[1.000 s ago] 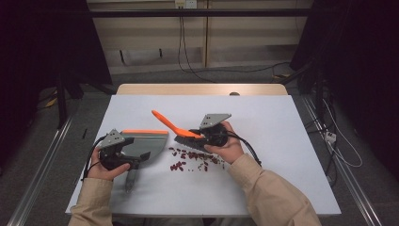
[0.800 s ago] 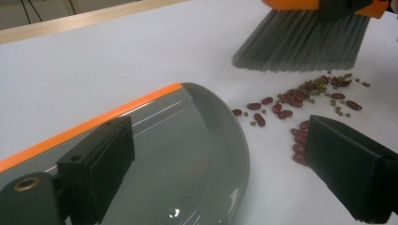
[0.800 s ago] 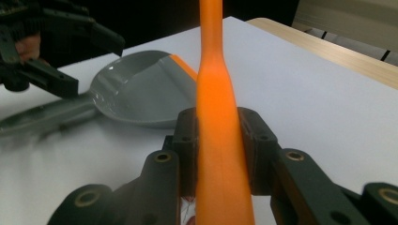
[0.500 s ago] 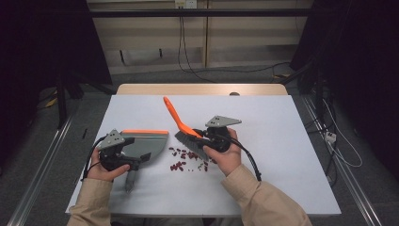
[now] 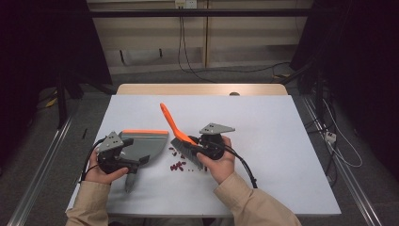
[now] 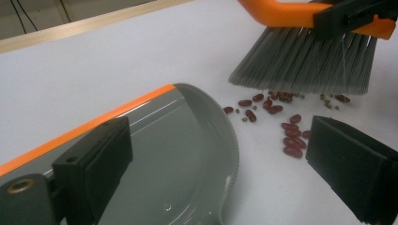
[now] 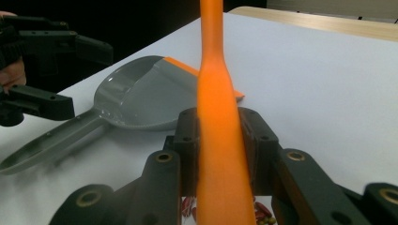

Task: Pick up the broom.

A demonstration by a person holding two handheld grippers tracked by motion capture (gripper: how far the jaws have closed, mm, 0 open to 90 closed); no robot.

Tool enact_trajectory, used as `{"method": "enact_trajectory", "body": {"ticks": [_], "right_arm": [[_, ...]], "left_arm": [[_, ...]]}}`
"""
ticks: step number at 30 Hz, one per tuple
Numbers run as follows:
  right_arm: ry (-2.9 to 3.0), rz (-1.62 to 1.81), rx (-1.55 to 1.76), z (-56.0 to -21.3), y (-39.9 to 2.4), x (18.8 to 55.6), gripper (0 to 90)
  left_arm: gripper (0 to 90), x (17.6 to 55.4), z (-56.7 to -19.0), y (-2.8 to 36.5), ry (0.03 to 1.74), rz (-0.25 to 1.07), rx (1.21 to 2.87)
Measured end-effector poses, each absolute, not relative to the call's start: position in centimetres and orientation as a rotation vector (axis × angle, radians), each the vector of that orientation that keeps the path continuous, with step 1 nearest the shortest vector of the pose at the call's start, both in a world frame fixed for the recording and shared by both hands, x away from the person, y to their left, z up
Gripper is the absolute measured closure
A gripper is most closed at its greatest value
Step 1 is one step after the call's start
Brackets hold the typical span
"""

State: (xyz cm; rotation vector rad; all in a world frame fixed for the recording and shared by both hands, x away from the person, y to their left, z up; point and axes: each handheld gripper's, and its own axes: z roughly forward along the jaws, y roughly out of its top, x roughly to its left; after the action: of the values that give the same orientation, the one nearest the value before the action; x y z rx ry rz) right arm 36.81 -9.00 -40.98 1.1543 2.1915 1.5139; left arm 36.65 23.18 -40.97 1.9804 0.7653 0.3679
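A brush with an orange handle (image 5: 171,122) and grey bristles (image 6: 300,61) stands tilted on the white table (image 5: 282,141). My right gripper (image 5: 197,148) is shut on the handle (image 7: 218,93) just above the bristles. The bristle tips rest by a small scatter of red beans (image 5: 179,165), which lie right in front of them (image 6: 281,122). A grey dustpan with an orange lip (image 5: 148,143) lies flat to the left of the beans. My left gripper (image 5: 135,159) hovers over the pan's rear, its jaws wide apart (image 6: 223,140), with nothing pressed between them.
The dustpan's long grey handle (image 5: 131,181) points toward the near table edge. A wooden strip (image 5: 202,89) borders the table's far side. Cables trail from both grippers. White tabletop stretches to the right of the right hand.
My right gripper has swung the brush handle more upright and drawn the bristles nearer and leftward over the beans, bunching them closer to the dustpan. The left hand has stayed put.
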Motion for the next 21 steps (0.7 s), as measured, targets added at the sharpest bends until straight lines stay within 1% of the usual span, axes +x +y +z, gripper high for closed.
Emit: {"method": "enact_trajectory", "body": {"ticks": [6, 21], "right_arm": [[2.210, 1.537, 1.173, -41.8, -8.6, 36.3, 71.3], [2.264, 1.579, 1.169, -42.3, -6.5, 35.6, 71.3]], "left_arm": [[7.5, 36.6, -40.9, 23.1, 0.757, 0.373, 1.978], [7.5, 36.6, -40.9, 23.2, 0.755, 0.382, 1.980]]}}
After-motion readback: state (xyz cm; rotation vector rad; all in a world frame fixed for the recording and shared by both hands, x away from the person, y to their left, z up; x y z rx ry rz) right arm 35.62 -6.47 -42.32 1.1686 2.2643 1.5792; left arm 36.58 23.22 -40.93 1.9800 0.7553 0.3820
